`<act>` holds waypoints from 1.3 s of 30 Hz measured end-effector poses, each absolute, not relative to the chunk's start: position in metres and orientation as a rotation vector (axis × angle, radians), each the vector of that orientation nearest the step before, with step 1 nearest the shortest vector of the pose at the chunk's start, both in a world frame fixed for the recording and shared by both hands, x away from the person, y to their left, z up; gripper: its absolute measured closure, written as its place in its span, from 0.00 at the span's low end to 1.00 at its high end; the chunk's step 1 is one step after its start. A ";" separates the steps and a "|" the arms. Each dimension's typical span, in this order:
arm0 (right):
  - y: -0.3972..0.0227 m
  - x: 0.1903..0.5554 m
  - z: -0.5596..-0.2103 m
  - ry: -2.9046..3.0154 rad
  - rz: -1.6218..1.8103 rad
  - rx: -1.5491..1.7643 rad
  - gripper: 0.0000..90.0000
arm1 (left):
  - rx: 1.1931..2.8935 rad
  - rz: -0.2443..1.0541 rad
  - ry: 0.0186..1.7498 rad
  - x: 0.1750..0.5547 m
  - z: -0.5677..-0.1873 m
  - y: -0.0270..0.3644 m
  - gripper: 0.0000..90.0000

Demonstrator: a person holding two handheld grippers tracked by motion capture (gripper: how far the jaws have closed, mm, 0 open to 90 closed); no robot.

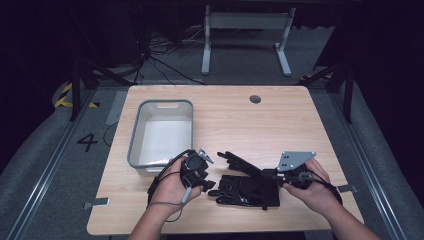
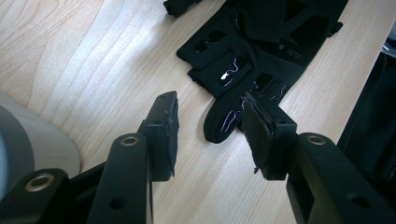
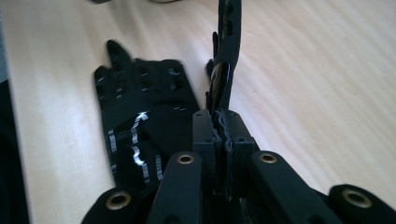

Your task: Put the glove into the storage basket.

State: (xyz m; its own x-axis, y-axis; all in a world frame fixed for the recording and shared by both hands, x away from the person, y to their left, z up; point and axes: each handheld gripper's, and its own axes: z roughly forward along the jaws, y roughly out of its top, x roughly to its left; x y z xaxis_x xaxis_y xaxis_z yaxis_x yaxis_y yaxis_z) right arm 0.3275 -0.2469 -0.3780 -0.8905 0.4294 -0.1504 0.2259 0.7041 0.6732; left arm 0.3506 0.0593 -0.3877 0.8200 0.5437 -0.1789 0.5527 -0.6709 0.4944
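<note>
1. Nearest the camera we see two forearms entering from the bottom edge, each hand carrying a gripper over the wooden surface (image 1: 280, 120).
2. We find the left gripper (image 1: 206, 186) just right of the grey bin's near corner, its fingers (image 2: 164, 133) standing apart. The tip of a black glove (image 2: 261, 60) lies flat between them, and we cannot tell whether the right-hand finger touches it.
3. We see the right gripper (image 1: 272, 174) with its fingers (image 3: 203, 135) pressed together on a second black glove (image 3: 227, 42), pinched at one edge. This second glove rises off the surface and stretches away toward the upper left in the high view.
4. We note that the flat glove (image 1: 245, 190) lies on the near part of the surface between the two hands, its fingers pointing toward the left gripper.
5. We place the grey bin (image 1: 135, 135) on the left half of the surface, just behind the left hand; its white floor shows.
6. We mark a grey three-cornered plate (image 1: 296, 159) on top of the right gripper.
</note>
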 end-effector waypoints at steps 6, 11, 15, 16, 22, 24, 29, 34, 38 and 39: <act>-0.242 0.317 -0.387 2.684 0.971 0.493 0.95 | 2.446 -0.010 0.817 0.350 -0.386 0.061 0.64; -0.238 0.310 -0.401 2.781 0.937 0.470 0.95 | 2.430 -0.006 0.827 0.351 -0.381 0.065 0.65; -0.235 0.307 -0.409 2.838 0.907 0.467 0.92 | 2.421 0.003 0.834 0.352 -0.380 0.068 0.66; -0.235 0.307 -0.411 2.852 0.893 0.461 0.91 | 2.418 0.003 0.836 0.352 -0.379 0.068 0.66; -0.233 0.305 -0.420 2.903 0.884 0.488 0.80 | 2.413 0.002 0.834 0.353 -0.377 0.069 0.66; -0.234 0.305 -0.421 2.914 0.904 0.500 0.78 | 2.417 0.004 0.833 0.353 -0.378 0.068 0.66; -0.240 0.305 -0.412 2.862 0.995 0.561 0.76 | 2.425 0.004 0.831 0.354 -0.379 0.067 0.66; -0.252 0.310 -0.402 2.765 1.068 0.672 0.73 | 2.425 -0.002 0.826 0.355 -0.380 0.064 0.65; -0.268 0.320 -0.399 2.679 1.108 0.813 0.72 | 2.427 0.002 0.822 0.358 -0.381 0.062 0.64; -0.268 0.320 -0.399 2.679 1.108 0.813 0.72 | 2.427 0.002 0.822 0.358 -0.381 0.062 0.64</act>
